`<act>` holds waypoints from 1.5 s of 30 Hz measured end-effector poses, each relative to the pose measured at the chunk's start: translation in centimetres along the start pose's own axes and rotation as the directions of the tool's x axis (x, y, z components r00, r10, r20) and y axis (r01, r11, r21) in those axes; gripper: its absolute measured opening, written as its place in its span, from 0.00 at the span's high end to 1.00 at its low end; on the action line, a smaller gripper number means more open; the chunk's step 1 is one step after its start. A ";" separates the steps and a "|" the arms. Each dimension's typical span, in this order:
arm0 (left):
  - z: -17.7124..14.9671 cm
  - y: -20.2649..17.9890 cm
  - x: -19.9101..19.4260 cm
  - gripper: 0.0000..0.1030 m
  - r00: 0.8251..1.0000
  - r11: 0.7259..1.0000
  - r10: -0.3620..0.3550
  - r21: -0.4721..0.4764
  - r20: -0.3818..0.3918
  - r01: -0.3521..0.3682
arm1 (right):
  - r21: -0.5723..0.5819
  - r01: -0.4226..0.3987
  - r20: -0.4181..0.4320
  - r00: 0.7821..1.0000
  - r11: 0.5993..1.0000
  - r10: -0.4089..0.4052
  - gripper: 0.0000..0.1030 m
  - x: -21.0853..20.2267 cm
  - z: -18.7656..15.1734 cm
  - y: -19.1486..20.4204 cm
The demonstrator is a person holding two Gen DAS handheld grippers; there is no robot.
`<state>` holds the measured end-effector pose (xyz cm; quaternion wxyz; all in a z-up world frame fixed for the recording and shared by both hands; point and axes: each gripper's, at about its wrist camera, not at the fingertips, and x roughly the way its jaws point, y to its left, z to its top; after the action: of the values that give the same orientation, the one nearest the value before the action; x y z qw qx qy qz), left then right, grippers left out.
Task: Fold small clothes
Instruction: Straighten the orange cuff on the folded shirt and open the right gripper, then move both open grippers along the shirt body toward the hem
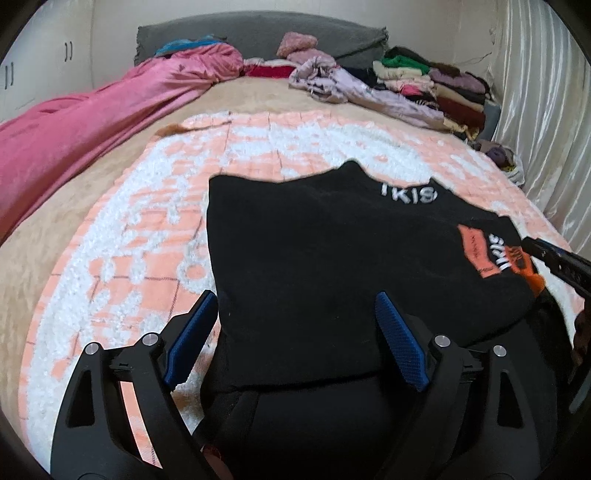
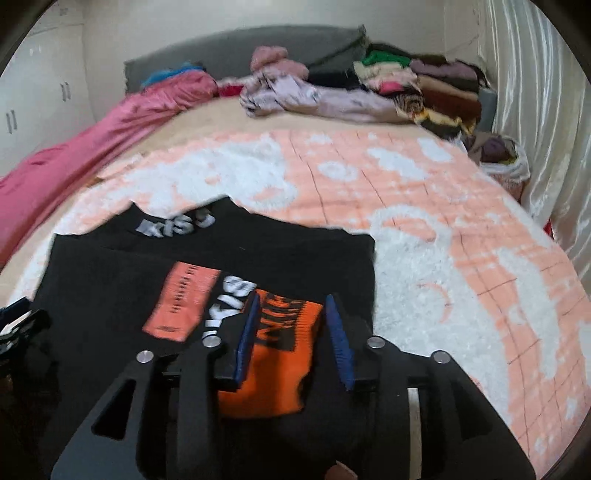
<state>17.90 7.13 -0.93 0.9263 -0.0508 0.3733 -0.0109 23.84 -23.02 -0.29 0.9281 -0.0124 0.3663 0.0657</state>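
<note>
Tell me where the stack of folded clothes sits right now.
The stack of folded clothes sits at the bed's far right corner in both views, against the grey headboard and beside the curtain.

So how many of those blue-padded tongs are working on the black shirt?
2: the left tongs stand open over its near edge; the right tongs straddle its orange print at the right side.

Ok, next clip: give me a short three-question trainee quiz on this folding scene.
1. True or false: the left gripper is clamped on the black garment.
2. Which patch lies between the right gripper's pads: A) orange, B) green, C) blue?
3. Where is the stack of folded clothes?

Key:
1. False; its jaws stand wide open, the cloth lying loose between them.
2. A, the orange patch.
3. At the far right of the bed, by the headboard.
</note>
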 end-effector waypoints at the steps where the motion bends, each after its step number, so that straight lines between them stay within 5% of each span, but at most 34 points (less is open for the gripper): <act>1: 0.1 -0.1 -0.5 0.23 1.000 1.000 -0.008 0.002 0.017 0.008 | -0.009 -0.027 0.008 1.000 1.000 0.027 0.63 -0.6 -0.2 0.4; 7: -0.2 -1.2 -0.2 0.23 1.000 0.998 0.019 0.060 -0.007 -0.018 | -0.081 -0.121 -0.044 0.992 0.989 0.117 0.61 -1.2 -1.4 2.9; 12: -0.7 -1.1 0.9 0.22 0.998 0.998 0.024 0.063 -0.065 -0.020 | -0.129 -0.115 -0.127 0.987 0.985 0.098 0.51 0.3 -2.9 4.5; 20: -0.7 -0.9 0.3 0.22 0.999 0.999 0.016 0.052 -0.050 -0.014 | -0.082 -0.117 -0.096 0.989 0.990 0.109 0.49 -0.2 -2.9 4.1; 35: -0.5 -0.3 -1.5 0.17 1.000 1.000 -0.004 0.019 0.007 0.004 | 0.025 -0.157 -0.035 0.987 0.987 0.157 0.10 -2.7 -2.2 3.4; 45: -0.6 0.8 -3.5 0.09 0.996 0.998 0.050 0.029 0.067 -0.052 | 0.029 -0.150 -0.007 0.989 0.988 0.150 0.08 -3.8 -1.9 3.8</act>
<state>14.94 8.06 1.00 0.9388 -0.0274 0.3432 0.0085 19.27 -19.83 0.99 0.9189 0.0281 0.3715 0.1300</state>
